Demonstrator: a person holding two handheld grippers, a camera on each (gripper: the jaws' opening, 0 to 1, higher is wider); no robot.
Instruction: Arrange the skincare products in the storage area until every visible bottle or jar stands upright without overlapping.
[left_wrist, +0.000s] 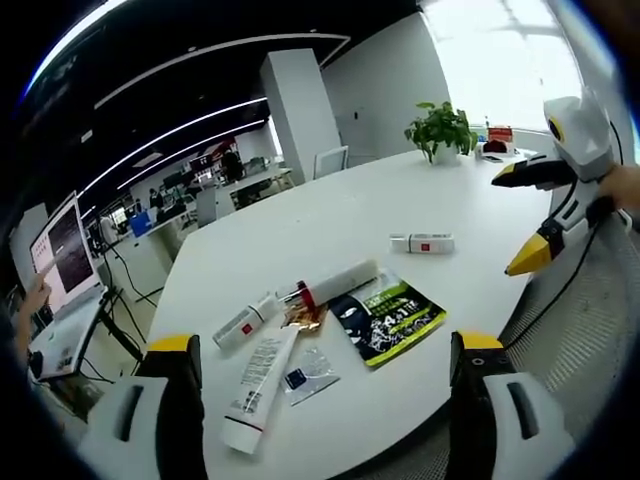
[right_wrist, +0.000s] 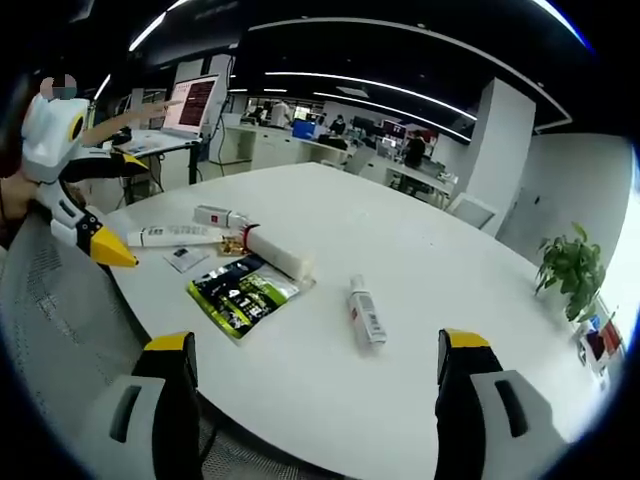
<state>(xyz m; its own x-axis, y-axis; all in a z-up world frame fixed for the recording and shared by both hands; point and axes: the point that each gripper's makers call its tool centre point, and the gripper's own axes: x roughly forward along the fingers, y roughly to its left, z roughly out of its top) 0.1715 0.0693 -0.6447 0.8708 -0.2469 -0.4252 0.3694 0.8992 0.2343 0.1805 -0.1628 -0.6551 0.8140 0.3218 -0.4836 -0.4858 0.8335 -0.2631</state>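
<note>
Every skincare product lies flat on the white table (left_wrist: 330, 205). A long white tube (left_wrist: 258, 385) (right_wrist: 180, 235) is nearest my left gripper. Beside it lie a small white bottle with a red label (left_wrist: 245, 322) (right_wrist: 220, 217) and a cream cylinder bottle with a red collar (left_wrist: 335, 283) (right_wrist: 278, 252). A slim white bottle (left_wrist: 422, 243) (right_wrist: 366, 312) lies apart. My left gripper (left_wrist: 326, 344) (right_wrist: 120, 205) is open and holds nothing. My right gripper (right_wrist: 316, 342) (left_wrist: 515, 222) hovers open too, short of the table edge.
A green and black packet (left_wrist: 385, 318) (right_wrist: 243, 290) and a small clear sachet (left_wrist: 305, 372) (right_wrist: 186, 258) lie among the products. A potted plant (left_wrist: 440, 130) (right_wrist: 572, 265) stands at the table's far end. A screen (left_wrist: 62, 250) (right_wrist: 190, 103) stands off the table, with a hand at it.
</note>
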